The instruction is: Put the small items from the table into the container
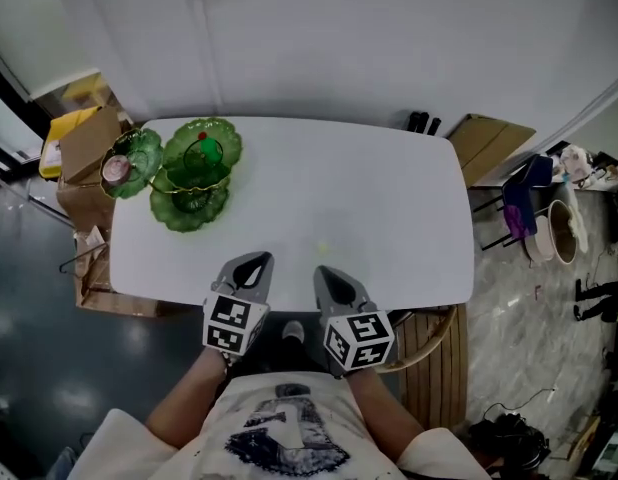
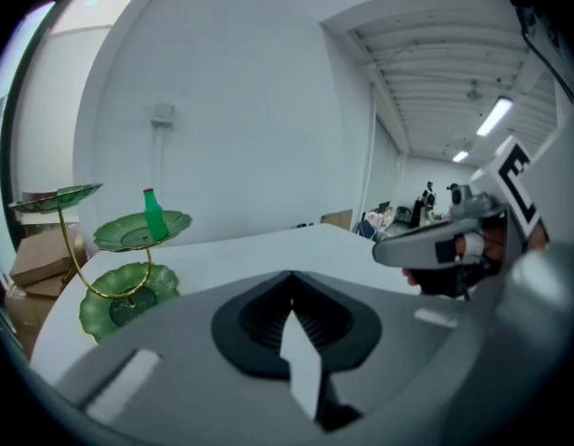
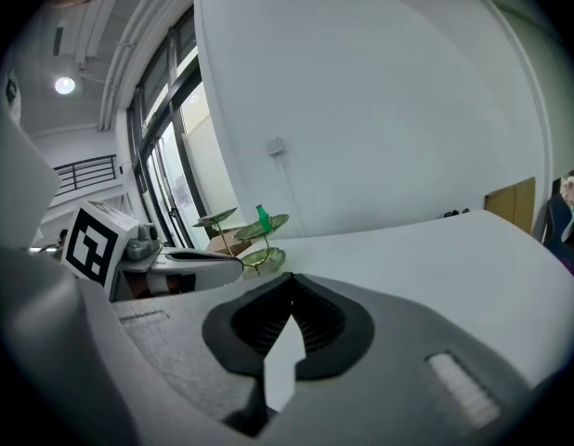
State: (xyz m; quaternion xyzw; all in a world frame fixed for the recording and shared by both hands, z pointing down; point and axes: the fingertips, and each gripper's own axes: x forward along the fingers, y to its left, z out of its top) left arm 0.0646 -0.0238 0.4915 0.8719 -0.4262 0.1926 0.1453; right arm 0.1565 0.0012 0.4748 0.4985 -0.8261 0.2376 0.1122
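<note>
Grippers side by side at six o'clock in the head view, both angled slightly downward over the near edge of a white table [image 1: 389, 198]. The left gripper [image 1: 251, 260] has its jaws pressed together with nothing between them. The right gripper [image 1: 324, 273] is likewise closed and empty. The two are near each other but apart.

At ten o'clock, near the table's far left corner, stands a green tiered dish stand [image 1: 184, 220] with scalloped glass dishes on a gold wire frame. A small green bottle [image 1: 203, 153] stands upright on one tier, and a small round pinkish item [image 1: 116, 168] lies in the leftmost dish.

Bare tabletop stretches between grippers and stand. The far edge meets a white wall at twelve o'clock. Cardboard boxes [image 1: 84, 143] crowd the left edge at nine o'clock.
</note>
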